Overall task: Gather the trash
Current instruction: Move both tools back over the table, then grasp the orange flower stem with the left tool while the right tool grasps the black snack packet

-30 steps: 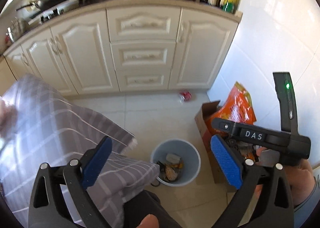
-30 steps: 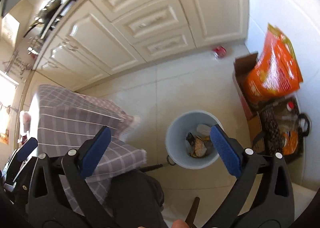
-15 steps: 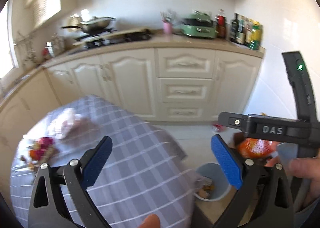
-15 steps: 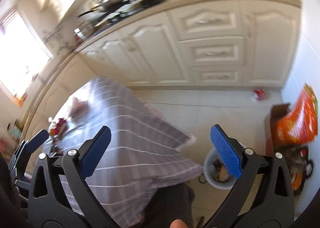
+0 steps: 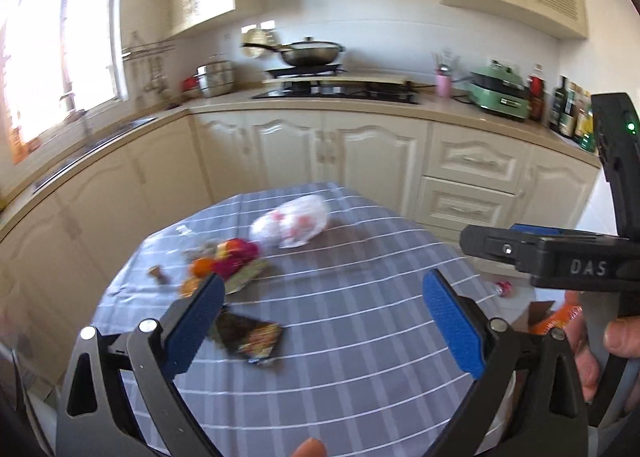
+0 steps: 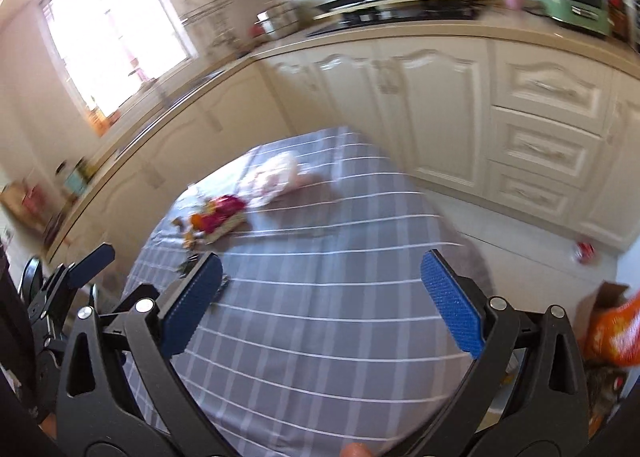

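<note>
Both claws, left claw (image 5: 320,321) and right claw (image 6: 320,297), now face the table (image 5: 360,337) with jaws spread wide and empty, the floor bin of a second ago gone from view. Trash lies on the cloth: a dark wrapper (image 5: 250,337), fruit scraps (image 5: 226,263) and a white bag (image 5: 290,221).

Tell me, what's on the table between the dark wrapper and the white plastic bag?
The left wrist view shows a peel pile between the dark wrapper and white plastic bag.
</note>
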A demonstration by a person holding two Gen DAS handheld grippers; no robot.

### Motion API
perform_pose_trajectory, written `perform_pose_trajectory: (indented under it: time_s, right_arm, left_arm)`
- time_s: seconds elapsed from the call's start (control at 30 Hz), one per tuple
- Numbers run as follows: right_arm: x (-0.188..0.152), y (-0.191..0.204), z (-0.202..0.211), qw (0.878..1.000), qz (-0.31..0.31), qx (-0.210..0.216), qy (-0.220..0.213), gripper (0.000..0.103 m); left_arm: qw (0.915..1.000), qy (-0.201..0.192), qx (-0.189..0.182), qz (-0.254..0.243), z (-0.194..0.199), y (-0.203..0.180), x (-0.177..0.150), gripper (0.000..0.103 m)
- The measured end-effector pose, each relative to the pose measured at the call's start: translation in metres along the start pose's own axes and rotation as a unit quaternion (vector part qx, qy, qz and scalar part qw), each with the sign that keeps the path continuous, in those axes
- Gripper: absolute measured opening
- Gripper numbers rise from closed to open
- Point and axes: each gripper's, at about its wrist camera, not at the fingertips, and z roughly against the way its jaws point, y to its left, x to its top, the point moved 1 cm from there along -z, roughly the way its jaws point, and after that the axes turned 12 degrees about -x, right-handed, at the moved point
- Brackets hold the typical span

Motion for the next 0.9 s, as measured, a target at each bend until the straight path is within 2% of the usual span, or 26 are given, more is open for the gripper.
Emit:
perform_pose_trajectory:
  time_s: [0.23,0.33,0.63,0.77,0.83,0.9]
  right_arm:
    - [-0.008,0.068,-0.024,0.996,0.081,0.039,0.016,0.097]
    - [-0.012,0.089,-0.037,0.992,0.114,0.042,0.025,0.097]
    - [-0.043,0.149,-0.108,0.966,0.242,0.038,0.085,0.096]
    - [-0.052,0.17,-0.139,0.953,0.282,0.036,0.104,0.085]
    - [-0.053,0.178,-0.148,0.951,0.288,0.04,0.11,0.08]
    - [-0.055,0.186,-0.158,0.948,0.294,0.044,0.115,0.069]
  left_arm:
    - [0.9972,-0.008,0.061,0.044,0.028,0.067,-0.02,0.097]
    - [0.995,-0.007,0.078,0.062,0.036,0.092,-0.03,0.097]
    - [0.9884,0.016,0.107,0.107,0.035,0.143,-0.059,0.097]
    - [0.9867,0.025,0.108,0.118,0.03,0.153,-0.066,0.097]
    - [0.9862,0.032,0.108,0.122,0.026,0.155,-0.069,0.097]
    - [0.9858,0.041,0.107,0.123,0.019,0.157,-0.071,0.097]
